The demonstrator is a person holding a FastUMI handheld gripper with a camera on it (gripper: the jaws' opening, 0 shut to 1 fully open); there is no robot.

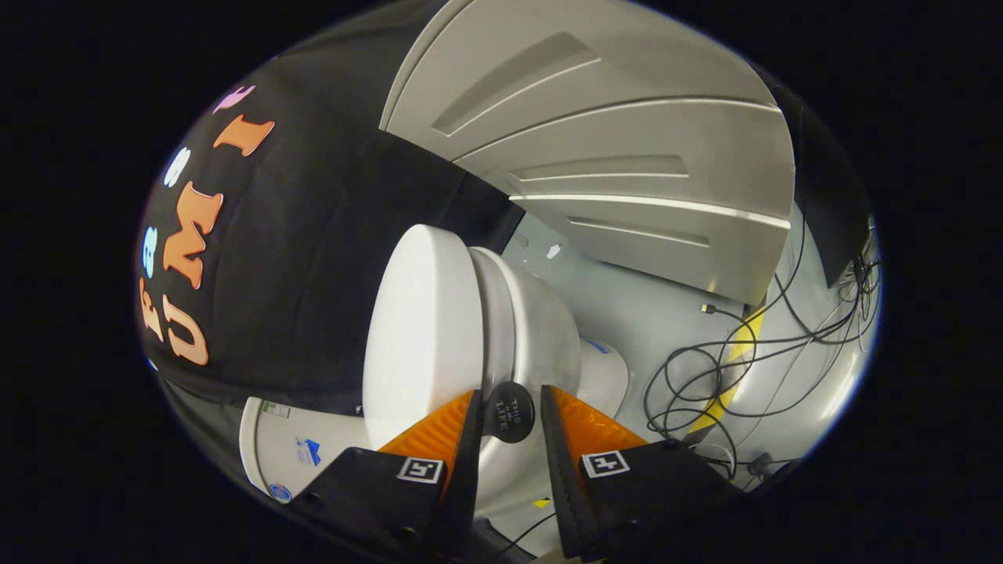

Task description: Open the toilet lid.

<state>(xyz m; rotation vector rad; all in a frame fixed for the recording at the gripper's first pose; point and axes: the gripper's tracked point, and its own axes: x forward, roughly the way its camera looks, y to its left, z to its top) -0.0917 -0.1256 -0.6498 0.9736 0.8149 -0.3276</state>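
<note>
Two tool (508, 407) fingers astride lid (423, 329) knob (508, 412).

Light is even and fairly bright, with the strongest of it on the toilet lid (419, 329), which reads near pure white with little surface detail. Soft shading falls between lid and bowl (541, 329). Thin bright highlights run along the ridges of the grey panelled door (627, 149). The black cloth wall (313, 258) swallows light; folds barely show. Pale floor (650, 313) carries a mild sheen, and the cables (729, 368) on it stay sharp. Strong fisheye bending: door edges and floor curve hard toward the rim, where brightness drops off. The gripper (508, 407), with its orange fingers (439, 431) nearest the lens, looks slightly soft and dark underneath.
</note>
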